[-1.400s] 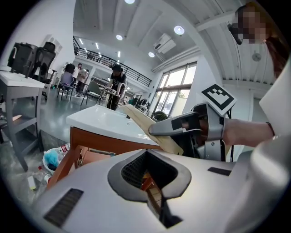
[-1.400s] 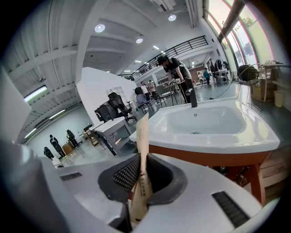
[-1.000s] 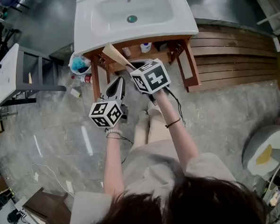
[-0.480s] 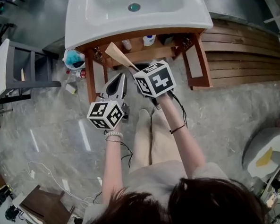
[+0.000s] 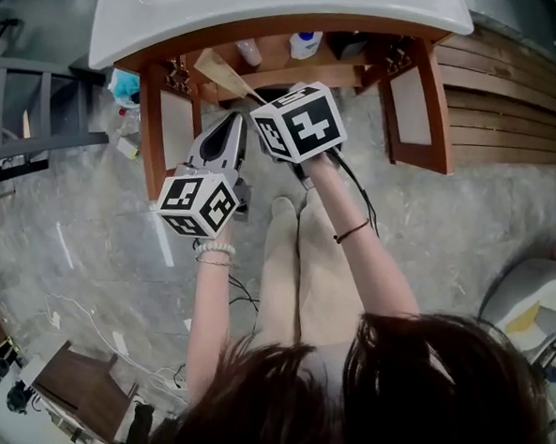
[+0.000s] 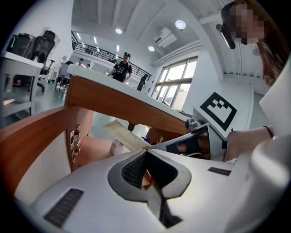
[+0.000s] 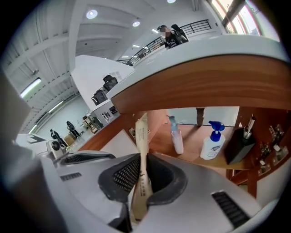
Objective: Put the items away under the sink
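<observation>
Right gripper pinching a packet at the mouth of the sink stand

The right gripper [image 7: 143, 177] is clamping a long tan packet [image 7: 142, 136] between its pads, with the packet sticking up out of the jaws and its far end reaching just under the stand's front rail [image 7: 204, 86]. The left gripper [image 6: 146, 168] is sitting just beside it, jaws together and holding nothing, near the stand's left-hand leg [image 5: 150, 133]. Both are hanging in the gap between that leg and the right-hand leg [image 5: 426, 103], below the sink [image 5: 272, 10]. On the shelf [image 7: 200, 163] a small bottle [image 7: 175, 136], a pump bottle [image 7: 213, 143] and a dark holder [image 7: 238, 145] are standing to the packet's right, and bare wood is showing between the packet and the small bottle
</observation>
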